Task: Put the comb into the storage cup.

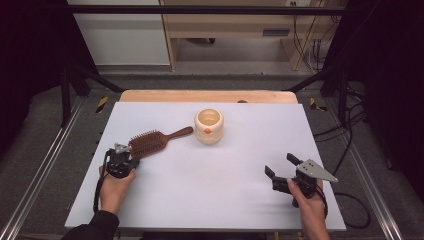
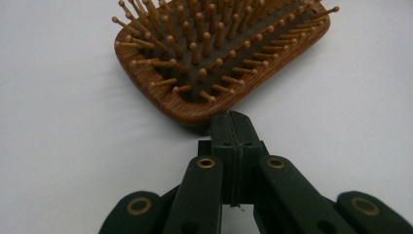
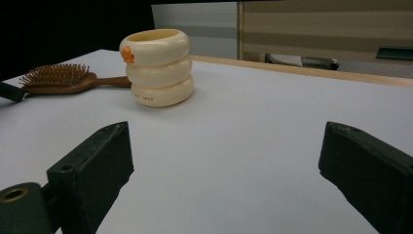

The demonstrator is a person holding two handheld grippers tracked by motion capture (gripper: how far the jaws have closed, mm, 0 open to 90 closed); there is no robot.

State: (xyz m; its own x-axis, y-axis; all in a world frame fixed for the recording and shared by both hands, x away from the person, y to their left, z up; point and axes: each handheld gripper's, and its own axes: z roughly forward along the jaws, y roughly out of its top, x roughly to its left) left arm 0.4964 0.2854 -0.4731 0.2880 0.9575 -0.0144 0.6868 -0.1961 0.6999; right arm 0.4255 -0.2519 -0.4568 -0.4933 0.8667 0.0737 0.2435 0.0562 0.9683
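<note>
A wooden paddle hairbrush lies bristles up at the left of the white table top, its handle pointing right toward a cream ringed cup. My left gripper is at the brush's near left end. In the left gripper view its jaws are pressed together with nothing between them, tips right at the rim of the brush head. My right gripper rests at the front right, open and empty. Beyond it stand the cup and the brush.
A wooden strip runs along the table's far edge. Metal rails flank both sides, and cables lie on the floor at the right. Bare white surface stretches between the two grippers.
</note>
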